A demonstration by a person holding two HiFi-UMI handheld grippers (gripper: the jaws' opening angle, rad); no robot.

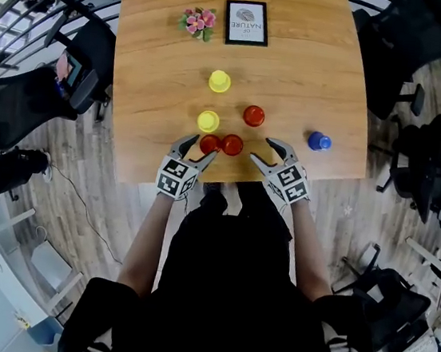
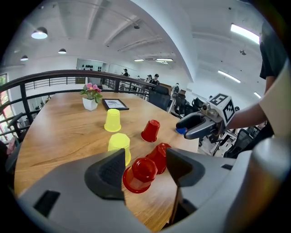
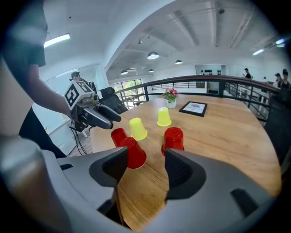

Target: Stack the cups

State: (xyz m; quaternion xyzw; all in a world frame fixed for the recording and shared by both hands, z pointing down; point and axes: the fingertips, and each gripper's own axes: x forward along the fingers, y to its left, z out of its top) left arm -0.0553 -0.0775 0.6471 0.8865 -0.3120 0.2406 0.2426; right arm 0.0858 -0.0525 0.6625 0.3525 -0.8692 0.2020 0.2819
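Observation:
Six cups stand upside down on the wooden table point(image 1: 315, 71). Two yellow cups point(image 1: 219, 81) point(image 1: 208, 120) sit toward the middle, with a lone red cup point(image 1: 253, 116) beside them and a blue cup point(image 1: 318, 141) far right. Two red cups point(image 1: 209, 143) point(image 1: 232, 144) stand side by side near the front edge. My left gripper point(image 1: 198, 149) hovers open just short of the left one of the pair point(image 2: 140, 174). My right gripper point(image 1: 264, 150) is open too, right of the pair point(image 3: 132, 152), with nothing between its jaws.
A framed picture point(image 1: 246, 23) and a small pot of pink flowers point(image 1: 197, 22) stand at the table's far edge. Office chairs point(image 1: 403, 42) surround the table. A railing point(image 2: 68, 75) runs behind it.

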